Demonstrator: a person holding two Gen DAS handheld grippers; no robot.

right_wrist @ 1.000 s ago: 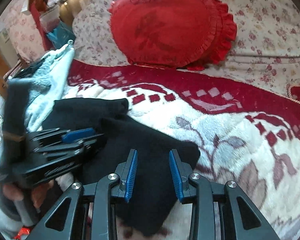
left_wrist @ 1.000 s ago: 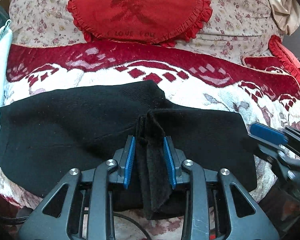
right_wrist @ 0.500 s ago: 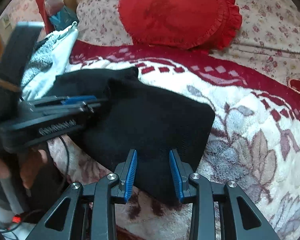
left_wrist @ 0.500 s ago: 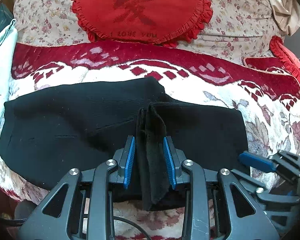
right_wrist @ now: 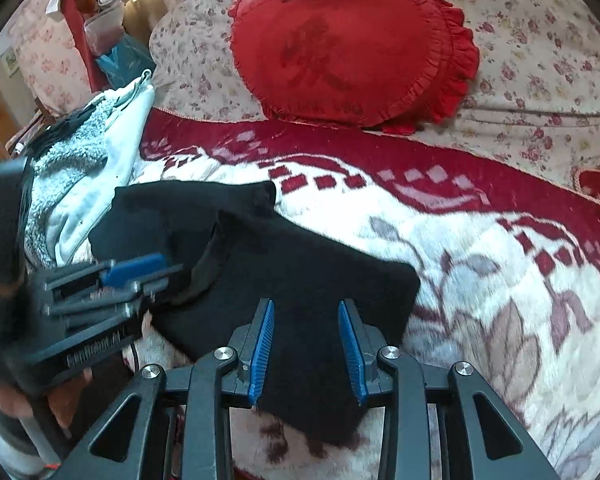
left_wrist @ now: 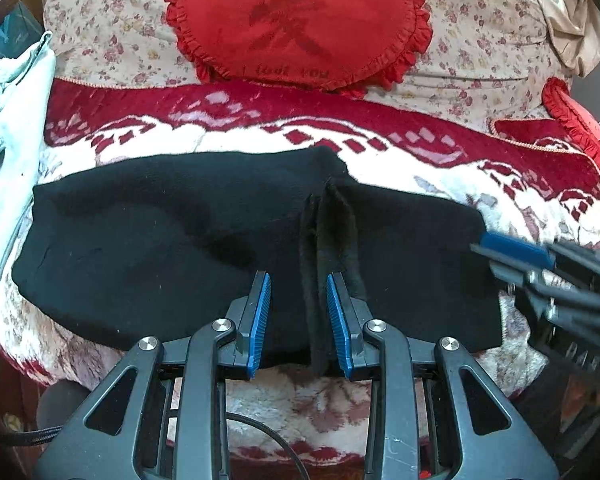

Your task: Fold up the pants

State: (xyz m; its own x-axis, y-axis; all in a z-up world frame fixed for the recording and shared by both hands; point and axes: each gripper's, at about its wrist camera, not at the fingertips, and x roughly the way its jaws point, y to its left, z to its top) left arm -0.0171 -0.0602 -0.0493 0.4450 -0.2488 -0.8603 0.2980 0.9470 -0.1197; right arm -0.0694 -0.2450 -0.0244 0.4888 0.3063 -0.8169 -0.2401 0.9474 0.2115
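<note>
The black pants (left_wrist: pixel 160 248) lie folded across a red and white blanket (left_wrist: pixel 260 136). A raised fold of black cloth (left_wrist: pixel 332 232) stands up in the middle. My left gripper (left_wrist: pixel 299 316) is open at the near edge, the raised fold next to its right finger. My right gripper (right_wrist: pixel 306 344) is open over the right end of the pants (right_wrist: pixel 300 264), holding nothing. It also shows at the right of the left wrist view (left_wrist: pixel 548 264). The left gripper shows at the left of the right wrist view (right_wrist: pixel 112 280).
A round red ruffled cushion (left_wrist: pixel 296 20) leans on a floral backrest (left_wrist: pixel 480 48). A light blue fleece garment (right_wrist: pixel 92 168) lies at the left end. A second red cushion (left_wrist: pixel 576 120) is at the far right. The blanket's front edge is right below the grippers.
My left gripper has opened slightly and the raised fold now hangs loose beside its right finger. My right gripper has moved a little along the pants' right end.
</note>
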